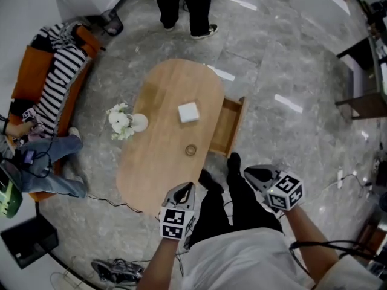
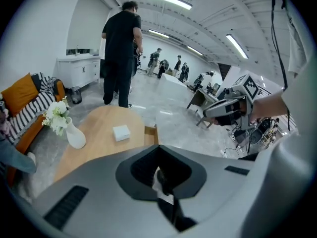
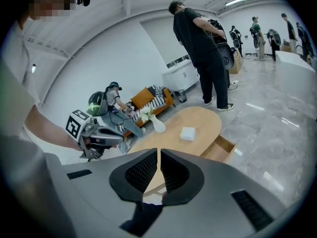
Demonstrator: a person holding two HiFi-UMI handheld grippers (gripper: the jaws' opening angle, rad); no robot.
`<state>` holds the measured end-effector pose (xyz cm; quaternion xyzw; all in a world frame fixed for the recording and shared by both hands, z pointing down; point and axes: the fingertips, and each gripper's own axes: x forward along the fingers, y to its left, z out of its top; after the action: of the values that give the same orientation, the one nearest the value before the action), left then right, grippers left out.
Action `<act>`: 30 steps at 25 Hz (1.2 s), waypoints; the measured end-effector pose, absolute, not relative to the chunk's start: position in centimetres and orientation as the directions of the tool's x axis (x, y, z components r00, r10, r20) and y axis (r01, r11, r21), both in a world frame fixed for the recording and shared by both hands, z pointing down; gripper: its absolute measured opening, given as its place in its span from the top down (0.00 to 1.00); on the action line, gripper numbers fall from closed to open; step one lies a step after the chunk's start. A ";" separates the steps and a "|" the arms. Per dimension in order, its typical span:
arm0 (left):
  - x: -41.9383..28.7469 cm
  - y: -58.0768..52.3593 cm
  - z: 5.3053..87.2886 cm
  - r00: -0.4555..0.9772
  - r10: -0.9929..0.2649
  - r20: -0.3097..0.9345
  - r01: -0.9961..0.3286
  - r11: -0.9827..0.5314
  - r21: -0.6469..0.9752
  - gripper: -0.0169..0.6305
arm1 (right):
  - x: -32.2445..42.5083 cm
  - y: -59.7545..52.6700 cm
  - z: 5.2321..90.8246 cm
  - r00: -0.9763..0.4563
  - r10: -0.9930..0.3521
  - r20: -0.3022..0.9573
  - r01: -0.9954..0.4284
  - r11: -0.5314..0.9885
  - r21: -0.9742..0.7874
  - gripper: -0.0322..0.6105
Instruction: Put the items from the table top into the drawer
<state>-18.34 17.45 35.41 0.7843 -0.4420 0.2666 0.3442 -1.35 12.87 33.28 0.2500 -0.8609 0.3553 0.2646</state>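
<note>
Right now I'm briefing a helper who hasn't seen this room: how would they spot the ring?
Find the oval wooden table with an open drawer on one long side. The ring lies flat near that edge, close to the drawer. It is small, brownish and hollow, unlike the white box and the white flower vase.

The oval worktop [image 1: 158, 162] offers bare wood across its near end and down its middle. A vase of white flowers [image 1: 138, 123] stands at its left edge. A white box [image 1: 188, 112] sits toward the right edge, with a small ring [image 1: 191, 150] nearer. The open drawer [image 1: 225, 125] juts from the right side, the wearer's legs [image 1: 239, 192] just beside it. A standing person [image 1: 184, 5] occupies the floor past the far end.
</note>
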 end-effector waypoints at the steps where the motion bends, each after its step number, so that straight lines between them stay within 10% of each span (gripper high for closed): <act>1: -18.3 17.4 35.9 0.463 -0.506 0.728 -0.880 -0.364 0.307 0.97 | -1.5 12.8 33.6 -0.736 -0.235 0.635 -0.614 0.625 -0.481 0.88; 30: -19.2 14.0 53.3 0.331 -0.445 0.832 -0.933 -0.285 0.218 0.97 | -3.1 12.1 48.6 -0.775 -0.048 0.630 -0.531 0.589 -0.609 0.88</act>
<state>-19.23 14.02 53.30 0.7289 -0.4727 0.3336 0.3660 -3.13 12.11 48.58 0.1717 -0.8436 0.4196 0.2878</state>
